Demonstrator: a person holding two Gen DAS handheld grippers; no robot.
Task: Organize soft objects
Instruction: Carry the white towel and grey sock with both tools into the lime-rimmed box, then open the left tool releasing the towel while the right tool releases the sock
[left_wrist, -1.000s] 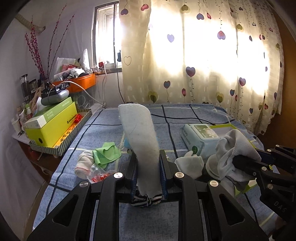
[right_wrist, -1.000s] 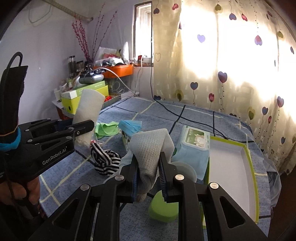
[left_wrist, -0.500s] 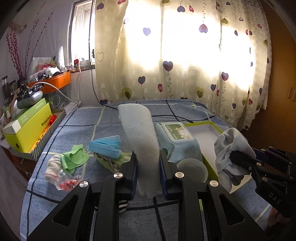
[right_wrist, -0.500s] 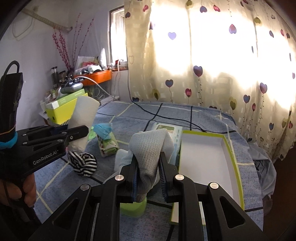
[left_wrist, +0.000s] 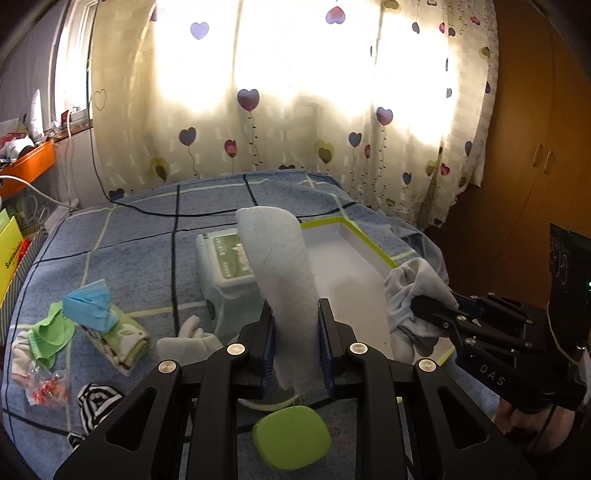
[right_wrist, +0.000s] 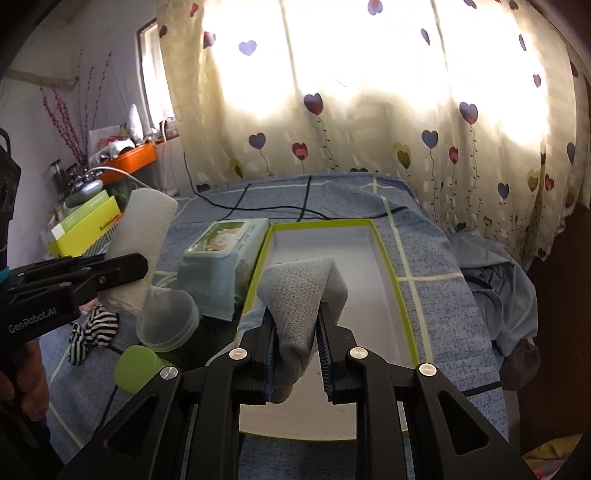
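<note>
Right wrist view: left gripper (right_wrist: 122, 267), lettered "GenRobot.AI", is clamping a white sock (right_wrist: 142, 236); right gripper (right_wrist: 297, 354) is pinching a grey sock (right_wrist: 299, 295).

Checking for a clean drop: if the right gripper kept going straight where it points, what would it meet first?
Probably the white floor of the green-rimmed shallow box; the right gripper, shut on a grey knitted sock, aims into it. Depth is uncertain.

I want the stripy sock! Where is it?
In the left wrist view, the striped sock lies at lower left on the bed, beside the green pad.
</note>
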